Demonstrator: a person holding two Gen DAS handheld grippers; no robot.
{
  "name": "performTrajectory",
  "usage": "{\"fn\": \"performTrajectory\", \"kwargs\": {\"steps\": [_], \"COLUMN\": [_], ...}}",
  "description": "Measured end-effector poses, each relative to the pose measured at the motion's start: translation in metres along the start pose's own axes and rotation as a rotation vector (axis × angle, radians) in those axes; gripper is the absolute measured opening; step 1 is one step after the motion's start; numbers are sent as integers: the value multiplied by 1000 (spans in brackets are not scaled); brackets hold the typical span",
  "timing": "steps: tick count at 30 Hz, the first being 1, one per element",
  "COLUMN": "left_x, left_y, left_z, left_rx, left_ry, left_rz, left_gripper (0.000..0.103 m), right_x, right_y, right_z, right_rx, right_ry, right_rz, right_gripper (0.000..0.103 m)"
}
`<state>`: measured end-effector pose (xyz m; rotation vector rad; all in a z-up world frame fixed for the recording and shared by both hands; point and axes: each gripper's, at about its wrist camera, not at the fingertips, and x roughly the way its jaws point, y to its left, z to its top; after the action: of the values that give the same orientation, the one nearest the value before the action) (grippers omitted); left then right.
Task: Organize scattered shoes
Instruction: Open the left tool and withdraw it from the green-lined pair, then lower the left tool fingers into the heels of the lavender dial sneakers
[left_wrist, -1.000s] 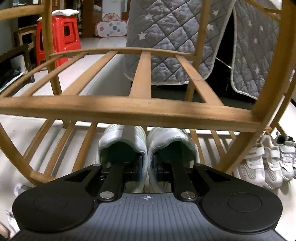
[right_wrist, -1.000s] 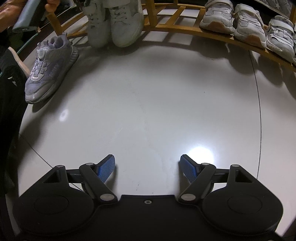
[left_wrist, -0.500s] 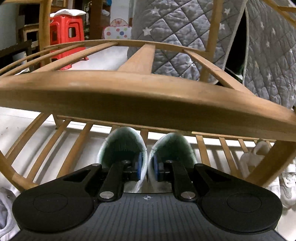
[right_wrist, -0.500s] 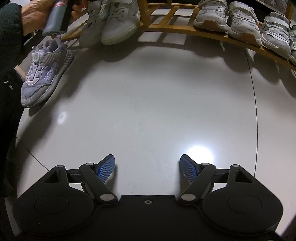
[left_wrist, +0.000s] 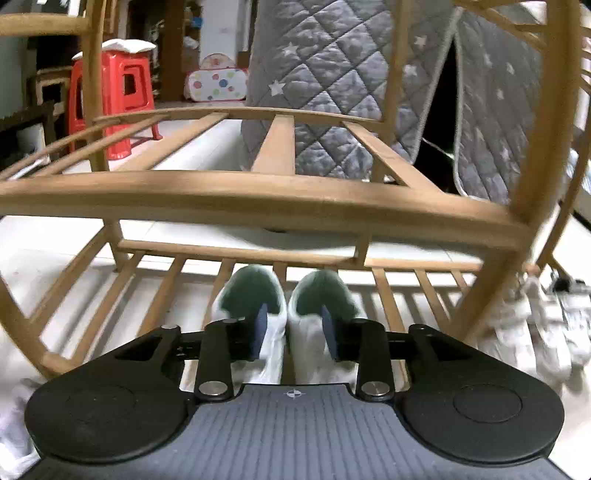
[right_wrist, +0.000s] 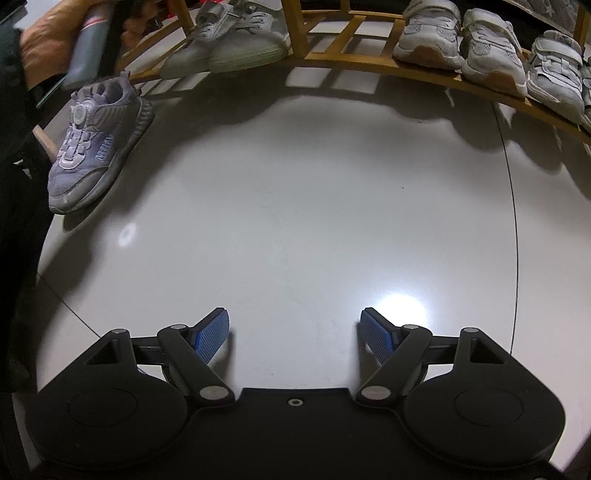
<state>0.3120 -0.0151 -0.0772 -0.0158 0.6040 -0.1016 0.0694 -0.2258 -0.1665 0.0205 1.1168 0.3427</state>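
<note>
A pair of white sneakers (left_wrist: 273, 347) with green lining stands on the lower shelf of the wooden shoe rack (left_wrist: 258, 195). My left gripper (left_wrist: 294, 332) has one pad inside each shoe, with their two inner walls between the pads. Its jaws are opening and the walls look released. In the right wrist view the same pair (right_wrist: 236, 48) sits at the rack's left end (right_wrist: 369, 62), beside a hand (right_wrist: 48, 48) on the left gripper's handle. A purple sneaker (right_wrist: 96, 147) lies on the floor to the left. My right gripper (right_wrist: 295, 334) hangs open over bare floor.
Several white children's shoes (right_wrist: 491, 55) line the rack's lower shelf to the right, blurred in the left wrist view (left_wrist: 546, 325). Behind the rack are a grey quilted star tent (left_wrist: 332, 92), a red stool (left_wrist: 114, 107) and a dotted box (left_wrist: 216, 83). A dark sleeve fills the left edge.
The left gripper's pads, which pinched the white pair's inner walls together, have spread apart. The pair has come down onto the lower shelf. The right gripper has not moved.
</note>
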Motion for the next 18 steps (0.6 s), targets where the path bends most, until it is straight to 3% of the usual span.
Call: {"fn": "performTrajectory", "kwargs": {"steps": [2,6,8,14,18], "left_x": [-12,-38,-47,-55,-41], "left_y": [4,13,12,2,-2], "left_z": [-3,-13,-19,-59,-71], "left_rx": [11,32,58,155,143], "left_ry": [11,62,86,219,290], "left_rz": [3,-12,-16,-52,-71], "left_gripper": [45,49,59,59,58], "right_x": [-1,-4,-5,-6,-6], "right_y": [1,2,2,2,1], "right_z": [0,0,0,0,0], "right_rx": [-5,-11,-10,-15,-12], "right_ry": [-5,-15,-20,-27,-25], "right_rz": [1,4,6,10,10], "right_gripper": [83,83,83,84,85]}}
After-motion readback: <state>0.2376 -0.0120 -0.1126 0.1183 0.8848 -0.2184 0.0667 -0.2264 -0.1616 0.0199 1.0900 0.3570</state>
